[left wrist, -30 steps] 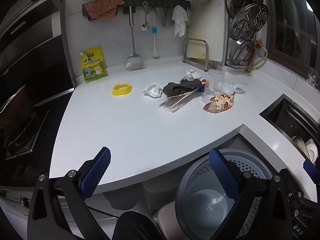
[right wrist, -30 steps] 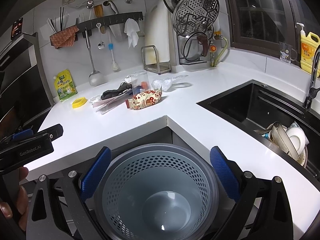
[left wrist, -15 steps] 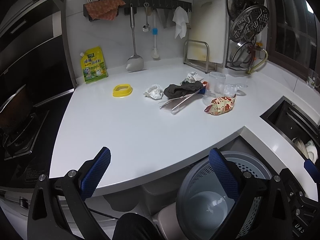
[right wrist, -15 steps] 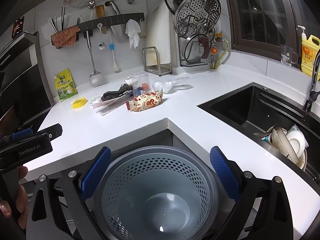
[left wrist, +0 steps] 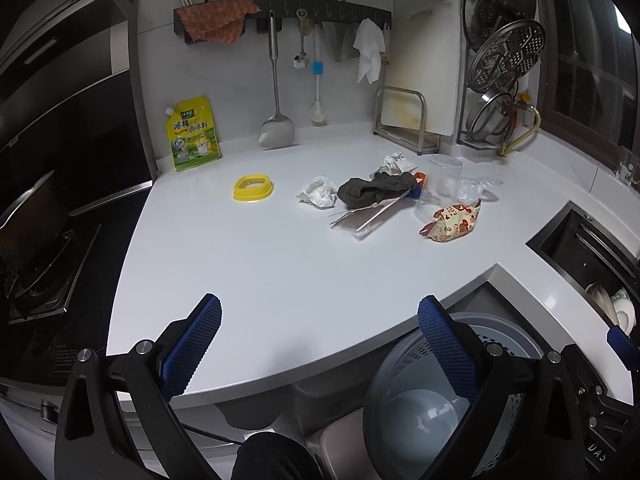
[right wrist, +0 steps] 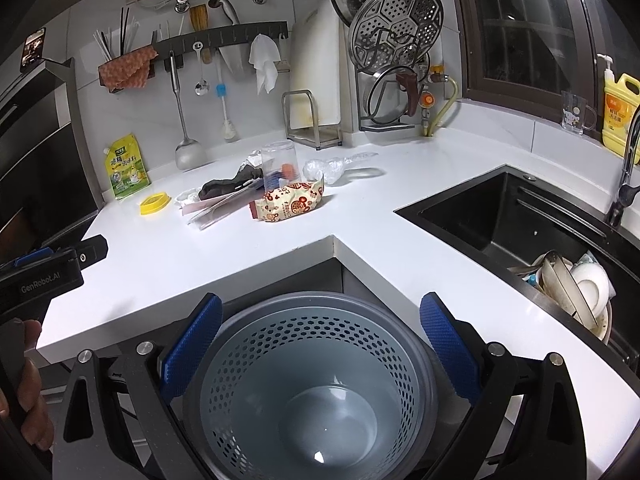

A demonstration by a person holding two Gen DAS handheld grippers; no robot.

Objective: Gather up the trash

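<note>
Both tongs wide and empty: right gripper (right wrist: 320, 336) above grey bin (right wrist: 256, 364), left gripper (left wrist: 320, 336) before snack wrapper (left wrist: 450, 219) and crumpled tissue (left wrist: 318, 195).

Both grippers share one build: the left gripper (left wrist: 319, 344) and right gripper (right wrist: 320, 344) have black angular arms with silver screws and blue, diamond-textured pads (right wrist: 191, 351). The left one's black housing reads "GenRobot.AI" in grey; bare-skinned fingers (right wrist: 30, 392) wrap its handle.
</note>
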